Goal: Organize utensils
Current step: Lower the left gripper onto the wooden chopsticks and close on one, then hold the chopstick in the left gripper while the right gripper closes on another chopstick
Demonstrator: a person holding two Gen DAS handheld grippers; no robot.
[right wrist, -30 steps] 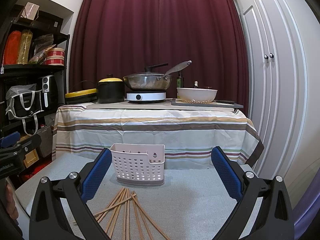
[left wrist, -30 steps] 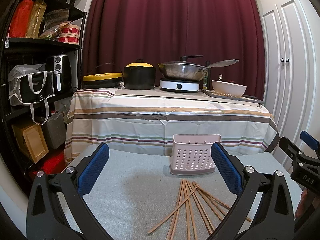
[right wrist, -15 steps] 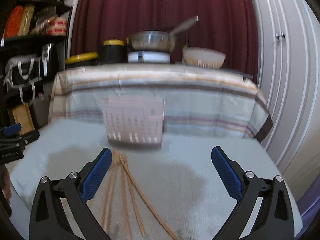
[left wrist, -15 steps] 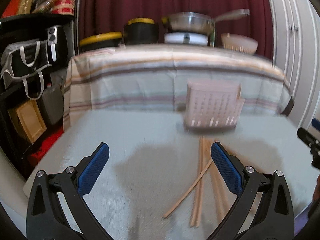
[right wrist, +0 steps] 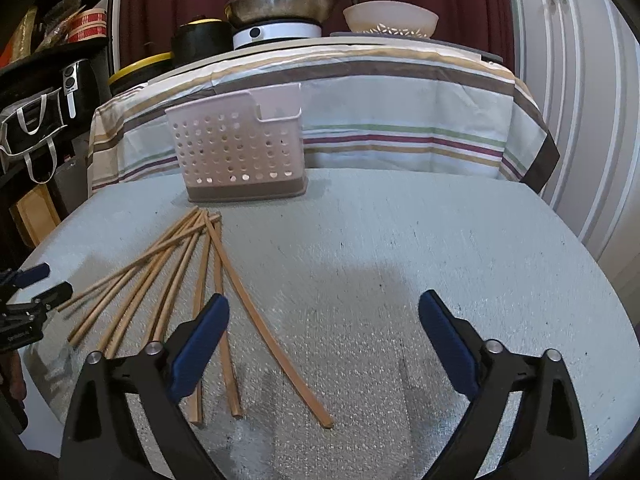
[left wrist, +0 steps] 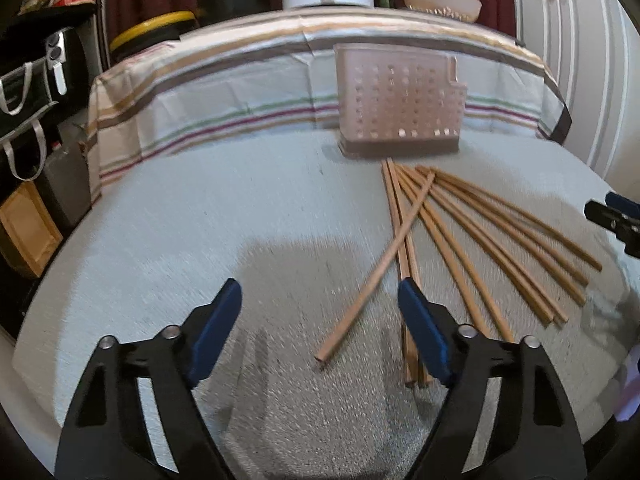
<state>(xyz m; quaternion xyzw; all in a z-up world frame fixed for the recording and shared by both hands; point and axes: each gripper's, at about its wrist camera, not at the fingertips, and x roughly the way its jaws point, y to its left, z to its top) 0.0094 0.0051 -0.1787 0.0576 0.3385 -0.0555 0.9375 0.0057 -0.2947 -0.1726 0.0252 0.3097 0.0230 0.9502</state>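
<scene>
Several wooden chopsticks (left wrist: pixel 460 224) lie fanned out on the grey table mat, in front of an empty pink perforated utensil basket (left wrist: pixel 398 106). My left gripper (left wrist: pixel 320 320) is open and empty, low over the mat, with the near end of one loose chopstick (left wrist: pixel 372 276) between its fingers. My right gripper (right wrist: pixel 324 328) is open and empty over the mat, to the right of the chopsticks (right wrist: pixel 172 276); one long chopstick (right wrist: pixel 264 324) runs between its fingers. The basket (right wrist: pixel 240 148) stands beyond them, upright.
Behind the mat stands a table with a striped cloth (right wrist: pixel 400 112), bearing a pan (right wrist: pixel 280 4), a black pot (right wrist: pixel 200 40) and a bowl (right wrist: pixel 390 20). Dark shelves (left wrist: pixel 36 80) stand at left, white cupboard doors (right wrist: pixel 580 80) at right. The mat's edges (right wrist: pixel 600 280) fall off nearby.
Both grippers have tilted downward and moved lower and closer to the chopsticks. Both stay open, the left now a little narrower than before. The chopsticks and basket have not moved.
</scene>
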